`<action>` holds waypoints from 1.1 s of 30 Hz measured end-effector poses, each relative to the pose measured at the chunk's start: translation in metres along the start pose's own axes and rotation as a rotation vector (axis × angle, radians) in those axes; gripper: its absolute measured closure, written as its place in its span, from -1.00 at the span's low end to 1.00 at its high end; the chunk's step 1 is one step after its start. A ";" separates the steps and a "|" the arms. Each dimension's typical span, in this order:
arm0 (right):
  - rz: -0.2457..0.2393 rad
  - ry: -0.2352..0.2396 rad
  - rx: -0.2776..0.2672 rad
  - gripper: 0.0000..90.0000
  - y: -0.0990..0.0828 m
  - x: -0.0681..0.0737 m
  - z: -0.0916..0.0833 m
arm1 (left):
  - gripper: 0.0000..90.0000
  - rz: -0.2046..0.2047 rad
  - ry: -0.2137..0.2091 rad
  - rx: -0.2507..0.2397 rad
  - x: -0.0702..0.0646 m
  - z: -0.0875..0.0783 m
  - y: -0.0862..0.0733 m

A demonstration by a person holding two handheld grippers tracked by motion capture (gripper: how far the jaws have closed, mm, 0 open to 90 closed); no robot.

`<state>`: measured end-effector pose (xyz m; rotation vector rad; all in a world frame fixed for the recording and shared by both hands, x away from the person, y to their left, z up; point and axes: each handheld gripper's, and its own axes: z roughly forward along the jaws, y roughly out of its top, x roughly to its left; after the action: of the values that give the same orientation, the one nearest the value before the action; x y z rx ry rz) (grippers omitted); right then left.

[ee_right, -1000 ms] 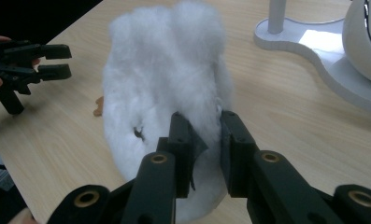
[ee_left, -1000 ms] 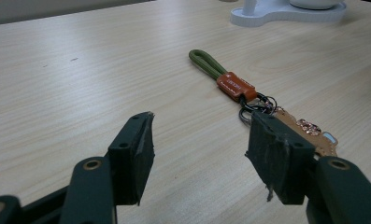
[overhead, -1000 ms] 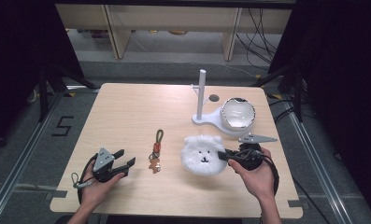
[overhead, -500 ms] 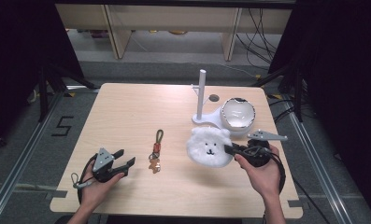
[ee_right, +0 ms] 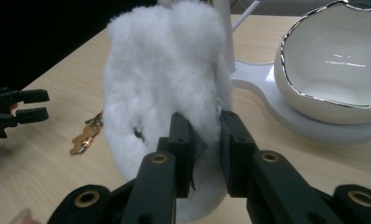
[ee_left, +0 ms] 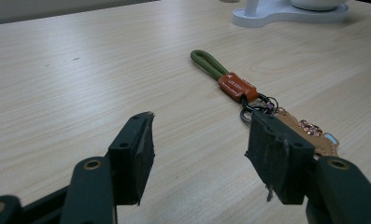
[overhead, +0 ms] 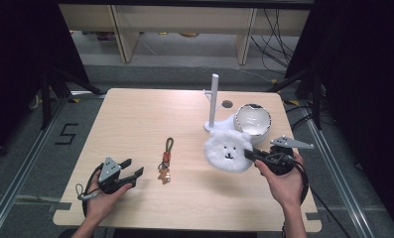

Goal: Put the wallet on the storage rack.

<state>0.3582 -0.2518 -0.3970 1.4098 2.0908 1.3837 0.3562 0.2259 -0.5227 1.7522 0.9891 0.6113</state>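
A pale wooden table [overhead: 150, 119] stands in a dark room, with shelving and cables behind it. The right gripper [overhead: 252, 155] is clamped on the edge of a white fluffy plush [overhead: 228, 150] — in the right gripper view its jaws pinch the fur [ee_right: 174, 84] close together, and the plush is lifted clear of the tabletop. The plush hangs just in front of a white stand [overhead: 215, 101] whose base carries a white bowl [overhead: 253, 119]. The left gripper [overhead: 133, 167] rests low at the table's near left, jaws apart with nothing between them — a keychain [ee_left: 239, 88] with a green loop lies just ahead.
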 end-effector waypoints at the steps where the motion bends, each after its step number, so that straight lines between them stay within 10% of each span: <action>1: 0.000 0.000 0.000 0.72 0.000 0.000 0.000 | -0.12 0.000 0.000 0.000 0.000 0.000 0.000; 33: -0.029 -0.089 -0.077 0.72 0.019 -0.025 -0.010 | -0.12 0.000 0.003 0.001 0.000 0.000 0.000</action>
<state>0.3751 -0.2767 -0.3835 1.3785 1.9736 1.3495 0.3558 0.2257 -0.5228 1.7531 0.9912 0.6135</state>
